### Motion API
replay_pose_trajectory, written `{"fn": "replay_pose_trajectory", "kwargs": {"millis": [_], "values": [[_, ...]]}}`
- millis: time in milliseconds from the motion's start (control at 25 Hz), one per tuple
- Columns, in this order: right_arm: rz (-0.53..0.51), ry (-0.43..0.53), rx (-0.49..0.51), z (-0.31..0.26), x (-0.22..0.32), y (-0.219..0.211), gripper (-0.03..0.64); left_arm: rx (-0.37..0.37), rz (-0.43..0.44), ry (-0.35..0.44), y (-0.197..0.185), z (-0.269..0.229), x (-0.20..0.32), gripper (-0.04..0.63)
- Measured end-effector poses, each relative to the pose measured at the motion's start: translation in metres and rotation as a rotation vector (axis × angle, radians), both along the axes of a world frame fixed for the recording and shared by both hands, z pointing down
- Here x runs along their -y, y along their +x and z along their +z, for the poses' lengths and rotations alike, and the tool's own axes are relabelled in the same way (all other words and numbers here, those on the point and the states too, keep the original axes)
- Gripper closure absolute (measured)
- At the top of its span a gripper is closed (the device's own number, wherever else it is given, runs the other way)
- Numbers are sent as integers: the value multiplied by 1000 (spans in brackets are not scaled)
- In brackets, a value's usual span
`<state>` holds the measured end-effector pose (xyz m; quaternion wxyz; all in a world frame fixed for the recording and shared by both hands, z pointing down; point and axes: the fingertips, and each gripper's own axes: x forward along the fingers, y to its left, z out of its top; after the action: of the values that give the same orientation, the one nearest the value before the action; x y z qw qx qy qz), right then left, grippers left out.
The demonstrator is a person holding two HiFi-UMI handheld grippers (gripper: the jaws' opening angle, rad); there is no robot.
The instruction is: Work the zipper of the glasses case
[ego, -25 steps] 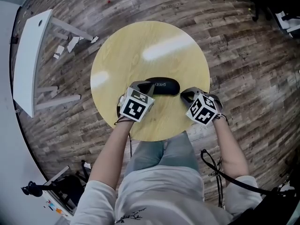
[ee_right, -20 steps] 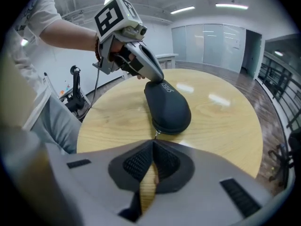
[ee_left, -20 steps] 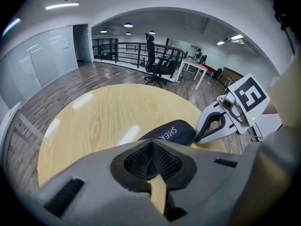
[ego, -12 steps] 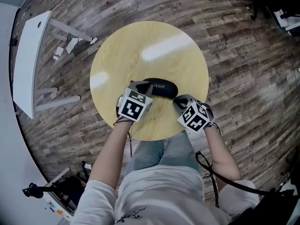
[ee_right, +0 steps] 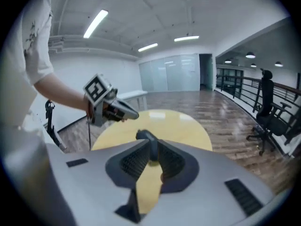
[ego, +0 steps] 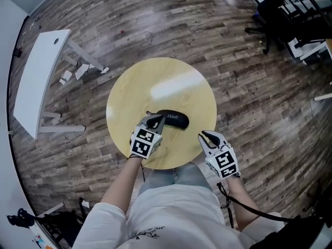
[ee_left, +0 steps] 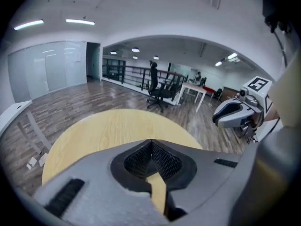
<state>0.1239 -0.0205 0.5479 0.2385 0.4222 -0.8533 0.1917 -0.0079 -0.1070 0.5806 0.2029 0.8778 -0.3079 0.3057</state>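
Observation:
The black glasses case [ego: 174,120] lies on the round wooden table [ego: 155,82], a little toward my side of its middle. My left gripper [ego: 157,120] sits at the case's left end with its jaws shut; its own view [ee_left: 151,142] shows only bare tabletop through the jaws, and the case is hidden there. My right gripper [ego: 203,135] hangs at the table's near right edge, apart from the case, shut on nothing. In the right gripper view [ee_right: 151,147] the case [ee_right: 142,135] shows just beyond the tips.
A white board [ego: 36,77] with loose legs lies on the wood floor to the left. Office chairs and desks [ego: 280,9] stand at the far right. My legs are just under the table's near edge.
My right gripper has drawn back from the case's right end to the table's near edge. The head view has pulled up and away. The left gripper stays at the case's left end.

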Motion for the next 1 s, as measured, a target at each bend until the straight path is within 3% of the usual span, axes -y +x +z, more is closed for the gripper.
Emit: {"fn": "replay_pose_trajectory", "kwargs": {"millis": [120, 240, 400, 560, 720, 1000], "values": [[40, 121, 145, -79, 8, -30, 566, -123, -82, 117, -15, -74, -33, 588], [43, 220, 224, -142, 15, -64, 582, -223, -203, 218, -33, -135, -61, 588], [1, 216, 358, -184, 12, -113, 615, -333, -421, 287, -66, -179, -76, 589], [-59, 140, 424, -187, -3, -158, 615, -329, -487, 319, -88, -190, -73, 589], [-89, 144, 382, -185, -4, -181, 615, -333, -544, 339, -105, -198, -75, 589], [-43, 146, 326, -173, 9, -181, 617, -277, -515, 391, -116, -202, -72, 589]]}}
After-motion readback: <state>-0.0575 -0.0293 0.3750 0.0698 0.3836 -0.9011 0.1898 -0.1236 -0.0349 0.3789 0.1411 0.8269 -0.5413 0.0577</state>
